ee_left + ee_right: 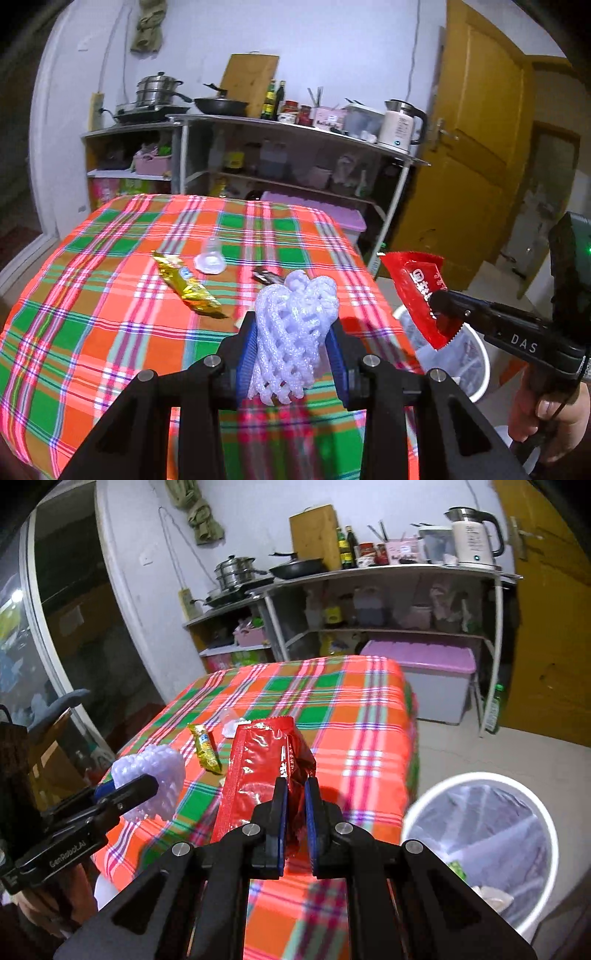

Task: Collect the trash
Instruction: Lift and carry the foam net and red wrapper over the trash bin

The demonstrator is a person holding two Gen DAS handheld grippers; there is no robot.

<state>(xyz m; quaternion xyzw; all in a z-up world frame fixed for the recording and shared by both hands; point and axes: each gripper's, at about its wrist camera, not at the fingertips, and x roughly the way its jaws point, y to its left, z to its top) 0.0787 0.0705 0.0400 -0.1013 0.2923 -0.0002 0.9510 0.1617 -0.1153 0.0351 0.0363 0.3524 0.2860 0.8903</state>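
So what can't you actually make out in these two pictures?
- Dark small wrapper: left view, mostly hidden behind the white foam fruit net.
- White lined trash bin: contents blurred in the right view; the red snack wrapper and right gripper cover it in the left.
- Clear plastic piece: too small.

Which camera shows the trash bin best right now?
The right wrist view: the white trash bin shows its whole rim, clear liner and scraps inside. The left wrist view shows only part of it, behind the red wrapper and right gripper.
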